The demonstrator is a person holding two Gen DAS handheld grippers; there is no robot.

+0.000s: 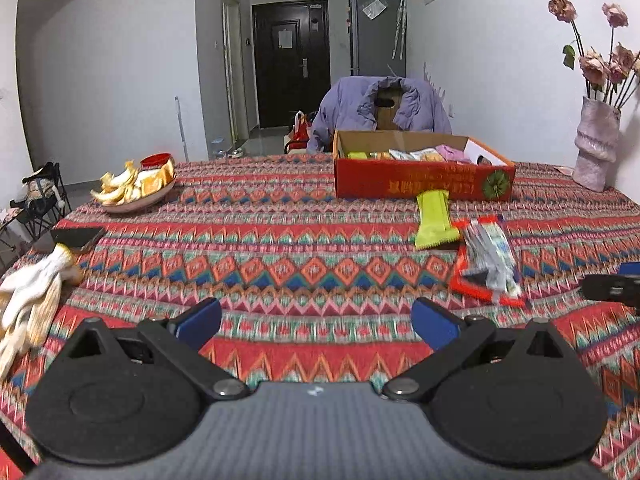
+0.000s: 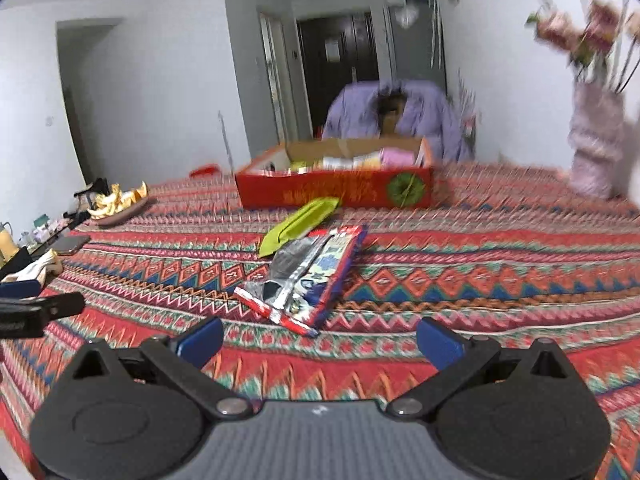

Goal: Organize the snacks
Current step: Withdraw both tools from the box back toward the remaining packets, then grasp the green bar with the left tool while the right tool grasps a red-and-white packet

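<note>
A woven zigzag cloth (image 1: 304, 240) in red, teal and orange covers the counter; white walls and a dark door (image 1: 291, 60) lie beyond. Both the left gripper (image 1: 316, 322) and right gripper (image 2: 320, 340) hover with jaws open, holding nothing. A glossy green packet (image 1: 434, 220) and crinkled foil packs (image 2: 308, 276) lie before the red cardboard box (image 1: 424, 182) (its print unreadable), which holds more snacks.

Open red cardboard box (image 1: 424, 178) is sitting at the far side of the patterned tablecloth (image 1: 280, 264), holding small snack packets (image 1: 416, 155). Yellow-green wrapper (image 1: 434, 220) is lying just before it; red-edged foil packet (image 1: 486, 262) is lying nearer, rightward. Plate of peels (image 1: 134, 188) is sitting far left.
</note>
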